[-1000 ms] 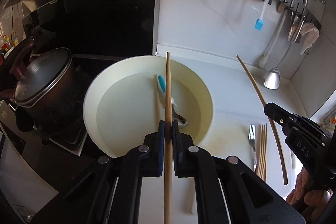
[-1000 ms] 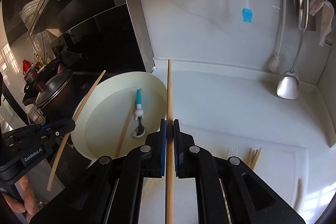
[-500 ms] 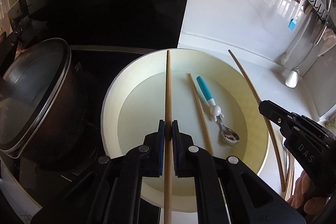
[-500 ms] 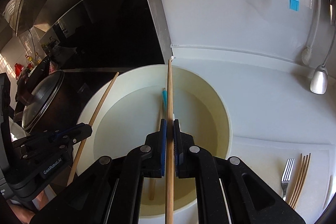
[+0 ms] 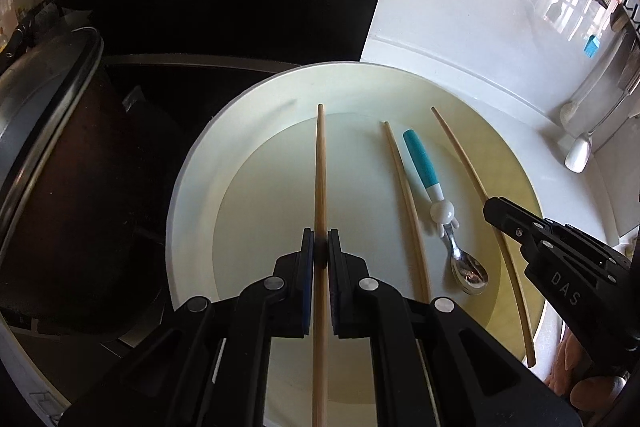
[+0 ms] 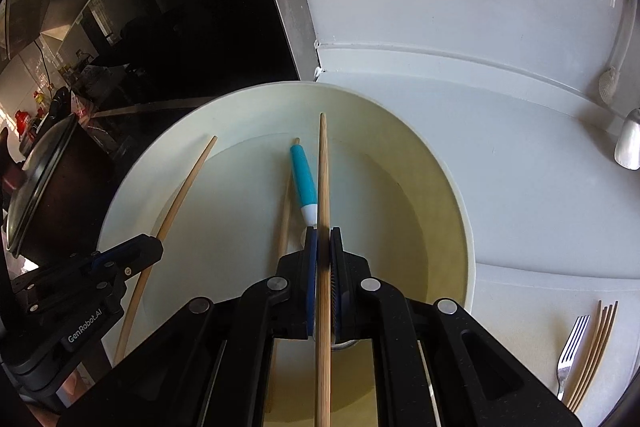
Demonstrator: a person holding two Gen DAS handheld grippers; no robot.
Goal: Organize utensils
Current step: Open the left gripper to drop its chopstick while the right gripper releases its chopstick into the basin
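Left tool (image 5: 320, 247): clenched on a wooden chopstick (image 5: 320, 167), pinched partway along, with the long front length pointing ahead and down over a wide cream basin (image 5: 192, 187). Cannot tell whether the tip touches the basin wall.

Right tool (image 6: 323, 243): likewise clenched on a second chopstick (image 6: 323, 167), also angled down over the same basin, running just beside the teal handle of a small spoon (image 5: 424, 171).

Inside the basin, between the two held sticks: a loose chopstick (image 5: 404, 203) lying flat, and right next to it the spoon, metal bowl end nearest the tools. Possibly a shallow film of water on the basin floor; too hard to tell.

Outside the basin, to the right on the white worktop (image 6: 540, 187): a fork (image 6: 572, 343) and, just beside it, a small chopstick bundle (image 6: 596, 347), seemingly the sorted pile. To the left of the basin: a dark pot (image 5: 48, 147) with a glass lid on the hob.

Judged stage: both tools loaded, apparently reaching back toward the basin while two utensils remain there.

Risks from here:
- Cannot pick up the loose chopstick or spoon without first letting go; opening over the basin would drop a held stick back in.
- Long sticks gripped at one narrow point, so likely to pivot or slide out if a tip knocks the basin rim or the spoon.
- Two sticks close together over one basin: easy to cross or clash them.
- Thin, possibly wet wood: prone to slipping in the pads on the way to the bundle.
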